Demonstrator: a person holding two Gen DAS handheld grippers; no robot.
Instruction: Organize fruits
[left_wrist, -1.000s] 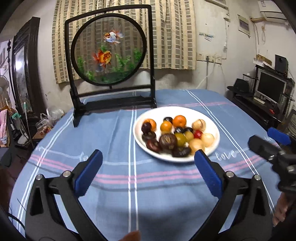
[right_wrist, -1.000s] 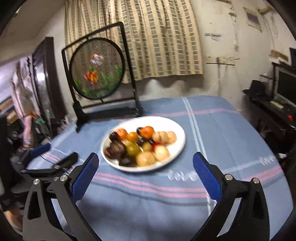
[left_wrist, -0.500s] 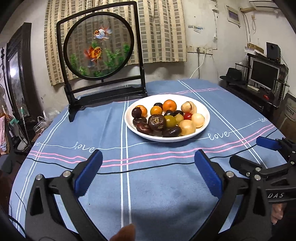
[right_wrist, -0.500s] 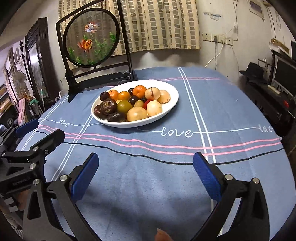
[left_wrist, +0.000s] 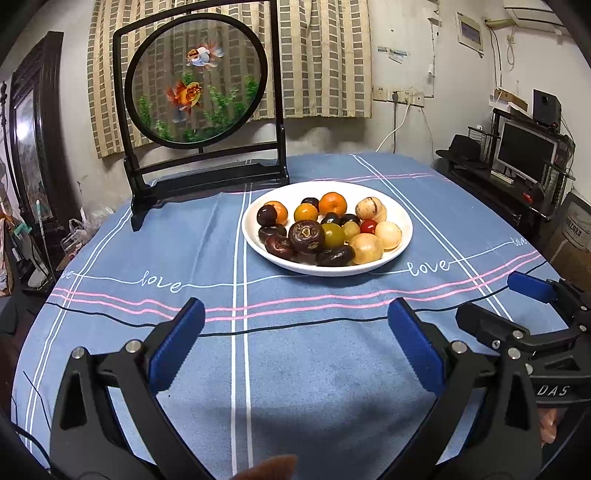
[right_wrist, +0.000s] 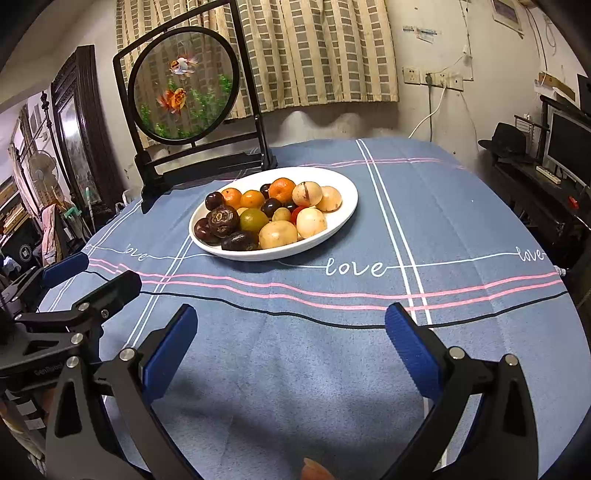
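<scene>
Lower fruits in the white plate are buried under the top layer; their count and kind cannot be told. The near rim hides where the front fruits touch the plate floor in the right wrist view. The left gripper is cut off by the bottom edge below its arms, and so is the right gripper; the hands holding them are unseen apart from a fingertip sliver at the bottom edge. The goldfish screen has its frame top clipped in both views. The table surface is covered by the cloth. Small wall labels are too small to be read.
</scene>
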